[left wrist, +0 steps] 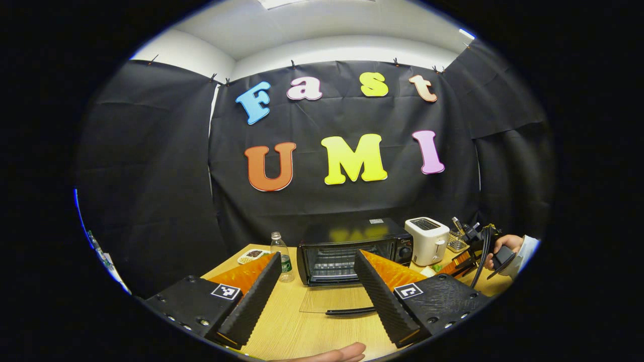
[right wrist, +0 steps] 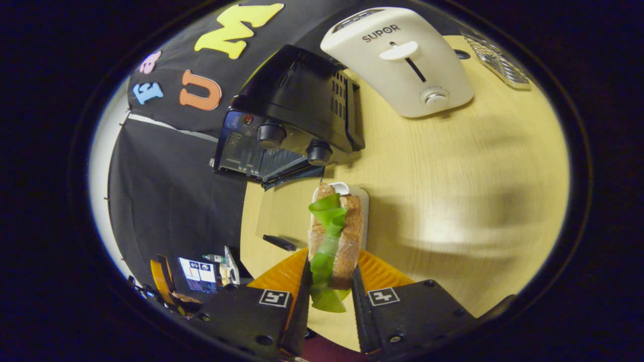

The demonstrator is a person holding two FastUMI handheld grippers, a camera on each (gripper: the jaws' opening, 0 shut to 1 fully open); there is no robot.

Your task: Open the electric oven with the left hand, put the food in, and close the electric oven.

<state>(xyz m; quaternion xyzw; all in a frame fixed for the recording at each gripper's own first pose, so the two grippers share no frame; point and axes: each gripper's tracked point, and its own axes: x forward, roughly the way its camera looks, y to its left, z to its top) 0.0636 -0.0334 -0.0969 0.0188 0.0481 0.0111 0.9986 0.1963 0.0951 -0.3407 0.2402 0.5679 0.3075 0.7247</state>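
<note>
Oven: a black electric oven (left wrist: 352, 251) is seen at the middle of the wooden table (left wrist: 302, 327) in the left gripper view, in front of the black cloth wall. Its glass door (left wrist: 334, 299) is folded down flat onto the table, with the door handle (left wrist: 349, 311) at the near edge and the wire rack visible inside. In the right gripper view the oven (right wrist: 297, 110) is seen from its knob side, with two round knobs facing the camera.

Left gripper: the left gripper (left wrist: 317, 296) is held wide apart, nothing between its fingers, and is set back from the open door, above the table.

Right gripper: the right gripper (right wrist: 329, 296) is clamped on the sandwich, both fingers pressed against its two bread sides. In the left gripper view it is seen far right, held by a hand (left wrist: 503, 246) with a light sleeve.

Food: the sandwich (right wrist: 334, 236), two brown bread slices with a green lettuce leaf between them, is held on edge above a small white dish (right wrist: 359, 201), just beside the oven's open front.

Toaster: a white toaster (left wrist: 427, 240) is placed just to the right of the oven.

Other things: a clear plastic bottle (left wrist: 280, 254) and a small plate of food (left wrist: 251, 255) are placed to the left of the oven.
</note>
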